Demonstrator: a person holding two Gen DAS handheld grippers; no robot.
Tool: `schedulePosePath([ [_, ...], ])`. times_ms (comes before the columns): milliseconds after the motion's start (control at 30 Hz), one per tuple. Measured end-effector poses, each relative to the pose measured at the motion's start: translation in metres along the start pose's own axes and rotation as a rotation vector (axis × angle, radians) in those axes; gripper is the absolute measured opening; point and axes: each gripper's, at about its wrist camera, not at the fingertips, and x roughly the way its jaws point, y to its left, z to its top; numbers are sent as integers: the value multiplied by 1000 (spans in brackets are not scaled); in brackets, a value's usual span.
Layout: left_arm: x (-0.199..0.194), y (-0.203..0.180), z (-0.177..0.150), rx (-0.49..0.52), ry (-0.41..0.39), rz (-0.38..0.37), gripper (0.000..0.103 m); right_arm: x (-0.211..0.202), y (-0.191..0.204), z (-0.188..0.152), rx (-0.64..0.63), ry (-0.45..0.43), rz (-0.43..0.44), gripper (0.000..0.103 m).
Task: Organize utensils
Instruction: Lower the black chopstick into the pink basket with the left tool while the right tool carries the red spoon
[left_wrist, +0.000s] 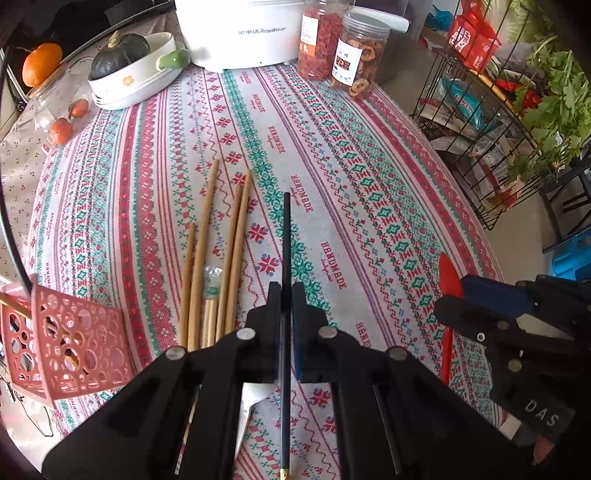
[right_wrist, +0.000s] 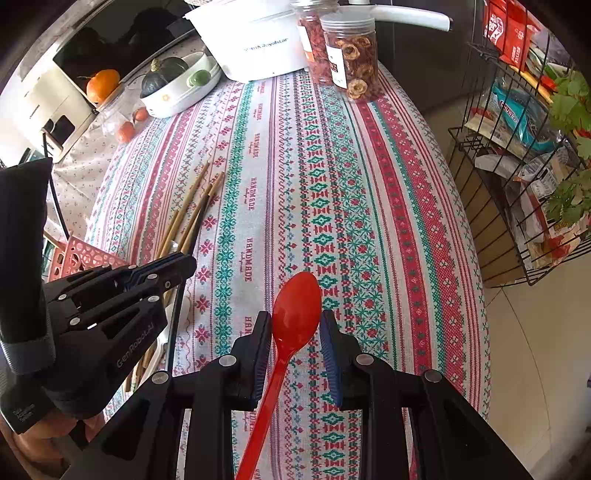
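My left gripper (left_wrist: 287, 295) is shut on a thin dark chopstick (left_wrist: 286, 240) that points away over the patterned tablecloth. Several bamboo chopsticks (left_wrist: 207, 251) lie on the cloth just left of it. A pink perforated utensil basket (left_wrist: 70, 343) lies tipped at the left edge. My right gripper (right_wrist: 295, 325) has its jaws either side of the bowl of a red plastic spoon (right_wrist: 295, 306); whether the pads touch it is not clear. The spoon (left_wrist: 448, 280) and right gripper (left_wrist: 491, 299) also show at the right of the left wrist view.
At the table's far end stand a white Royalstar cooker (left_wrist: 243, 33), two jars of dried fruit (left_wrist: 360, 55), a white dish with a green squash (left_wrist: 133, 70) and small fruits. A black wire rack (left_wrist: 491, 122) with packets and greens stands right of the table.
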Motion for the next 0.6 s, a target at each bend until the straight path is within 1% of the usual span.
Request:
schedulePosePath([
  [233, -55, 23, -27, 11, -118, 6, 6, -28, 30, -4, -62, -90, 19, 27],
  [433, -101, 42, -49, 2, -221, -6, 6, -54, 60, -10, -116, -167, 45, 27],
  [600, -127, 61, -68, -26, -303, -21, 6, -69, 86, -14, -157, -221, 60, 27],
])
